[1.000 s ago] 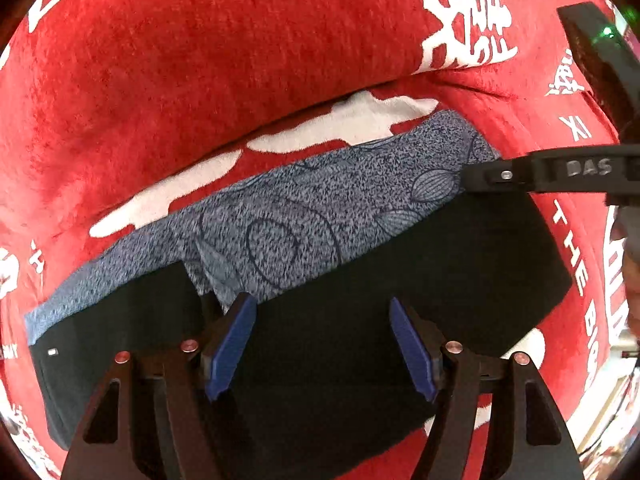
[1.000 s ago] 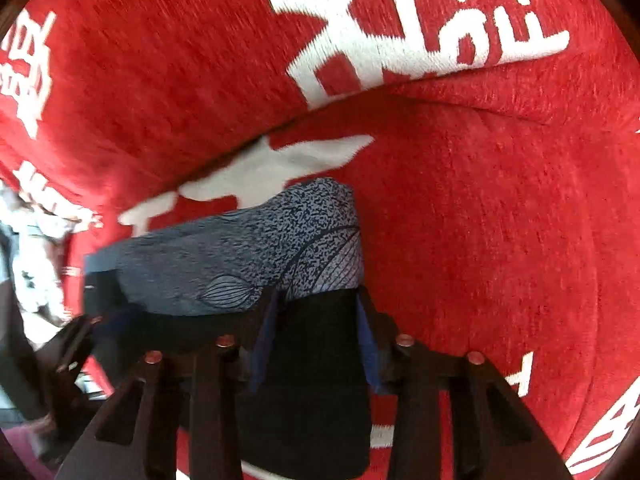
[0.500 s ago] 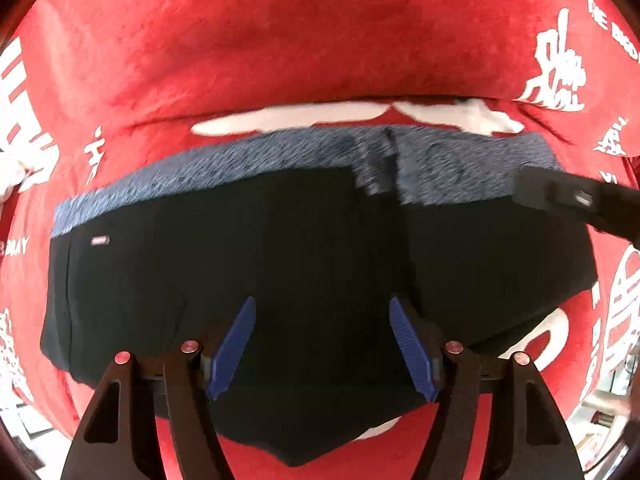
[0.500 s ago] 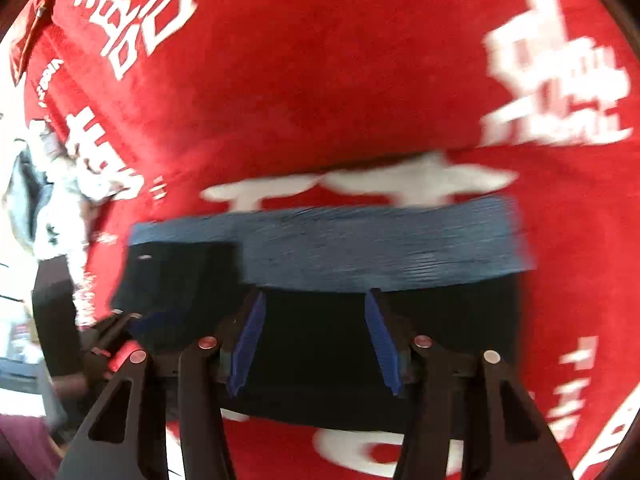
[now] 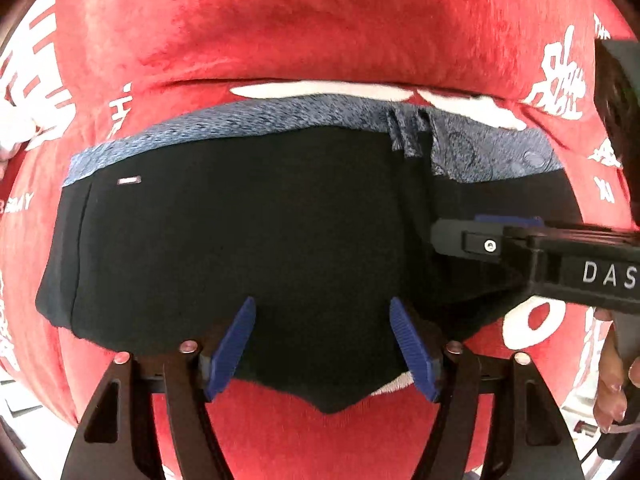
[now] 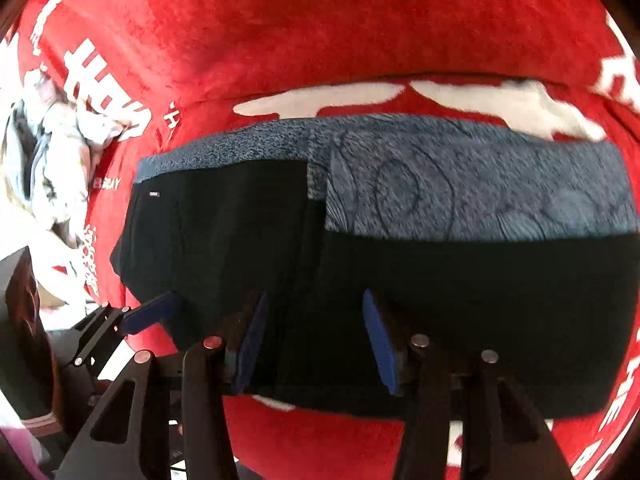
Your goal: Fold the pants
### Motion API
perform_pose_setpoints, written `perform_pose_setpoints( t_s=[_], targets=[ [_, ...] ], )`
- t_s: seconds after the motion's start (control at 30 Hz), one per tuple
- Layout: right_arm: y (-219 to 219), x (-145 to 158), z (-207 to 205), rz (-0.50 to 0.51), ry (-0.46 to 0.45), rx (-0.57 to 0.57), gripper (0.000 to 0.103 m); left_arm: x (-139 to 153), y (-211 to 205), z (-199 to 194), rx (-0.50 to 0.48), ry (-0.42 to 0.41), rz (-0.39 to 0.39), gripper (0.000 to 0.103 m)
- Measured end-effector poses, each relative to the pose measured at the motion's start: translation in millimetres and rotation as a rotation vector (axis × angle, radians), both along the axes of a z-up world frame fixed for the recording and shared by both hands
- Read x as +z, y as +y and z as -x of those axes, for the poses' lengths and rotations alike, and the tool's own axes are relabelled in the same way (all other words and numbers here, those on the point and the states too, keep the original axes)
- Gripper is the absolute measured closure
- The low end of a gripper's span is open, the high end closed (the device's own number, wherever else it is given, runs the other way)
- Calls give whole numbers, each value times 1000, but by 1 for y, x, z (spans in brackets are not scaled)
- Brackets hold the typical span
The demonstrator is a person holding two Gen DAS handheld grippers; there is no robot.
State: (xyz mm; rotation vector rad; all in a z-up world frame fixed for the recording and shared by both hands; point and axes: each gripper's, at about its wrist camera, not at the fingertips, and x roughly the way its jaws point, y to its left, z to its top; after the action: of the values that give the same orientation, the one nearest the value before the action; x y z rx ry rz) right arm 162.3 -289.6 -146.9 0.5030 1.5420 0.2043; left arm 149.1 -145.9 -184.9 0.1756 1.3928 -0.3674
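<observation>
- A crumpled pale cloth heap (image 6: 52, 152) lies well left of the pants (image 5: 248, 248) on the red blanket (image 5: 320, 32).
- Pants: black, flat, blue patterned band along the far edge.
- Left gripper (image 5: 322, 354) opening, nothing pinched; right gripper (image 6: 316, 344) seemingly apart above the near hem.

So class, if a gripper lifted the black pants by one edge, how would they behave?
The black pants would probably droop: they lie limp and flat on the red cloth. Likely light, being thin. The folded layers may slide apart, since nothing visibly pins them.
</observation>
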Motion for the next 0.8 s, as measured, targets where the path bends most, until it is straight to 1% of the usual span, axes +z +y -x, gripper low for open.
perform_pose_setpoints(
  t_s=[0.03,0.17,0.27,0.3,0.33,0.37,0.4,0.47,0.53,0.7,0.8],
  targets=[
    [0,1,2,0,13,-15,50,4,2,2,8,-3,0,4],
    [0,8,11,16,41,-21,48,10,11,8,30,1,-4,3],
    [-3,15,19,33,57,-1,42,12,20,13,36,18,3,3],
    [-1,18,21,45,64,9,38,12,24,15,40,26,7,3],
    [1,22,22,55,67,17,32,12,26,17,46,31,10,3],
    [2,24,23,63,68,24,28,11,31,18,55,39,14,3],
    [5,27,24,77,67,34,22,12,34,19,61,44,15,3],
    [11,31,25,102,63,55,21,11,42,20,80,55,14,3],
    [18,33,25,142,64,85,15,12,49,20,95,59,12,3],
    [37,35,26,187,78,153,14,12,71,14,136,64,5,3],
    [45,36,25,203,83,169,14,12,83,9,160,65,-7,3]
  ],
)
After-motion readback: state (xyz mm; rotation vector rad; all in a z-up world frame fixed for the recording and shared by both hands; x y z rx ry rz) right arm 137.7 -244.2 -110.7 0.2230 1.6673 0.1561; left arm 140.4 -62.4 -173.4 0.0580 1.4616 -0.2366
